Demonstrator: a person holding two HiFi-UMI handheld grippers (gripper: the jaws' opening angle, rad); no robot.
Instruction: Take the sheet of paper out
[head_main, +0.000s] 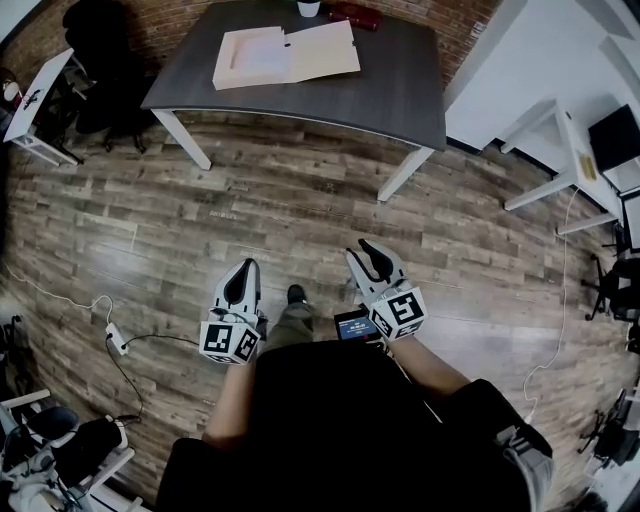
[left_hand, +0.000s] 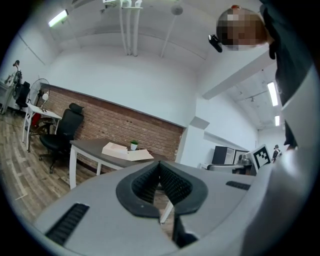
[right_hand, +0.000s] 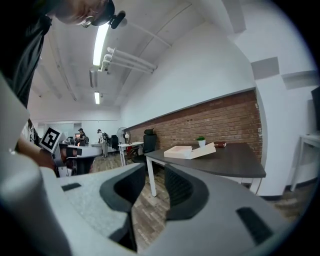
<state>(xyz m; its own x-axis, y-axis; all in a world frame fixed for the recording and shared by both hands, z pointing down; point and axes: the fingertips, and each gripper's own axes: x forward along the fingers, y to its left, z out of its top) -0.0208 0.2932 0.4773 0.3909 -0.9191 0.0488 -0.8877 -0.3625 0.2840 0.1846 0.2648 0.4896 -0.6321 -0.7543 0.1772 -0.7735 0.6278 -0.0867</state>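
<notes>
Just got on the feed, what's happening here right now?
A person stands on the wood floor, back from the table, with a gripper in each hand. The left gripper is shut on nothing, and the right gripper is open and empty. The open box lies on the table, untouched, so the job has not begun.

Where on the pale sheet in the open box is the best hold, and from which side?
Likely its near-left corner, from above on the near side of the table: the sheet lies flat inside the rim of the shallow box, and the opened lid covers the approach from the right.
</notes>
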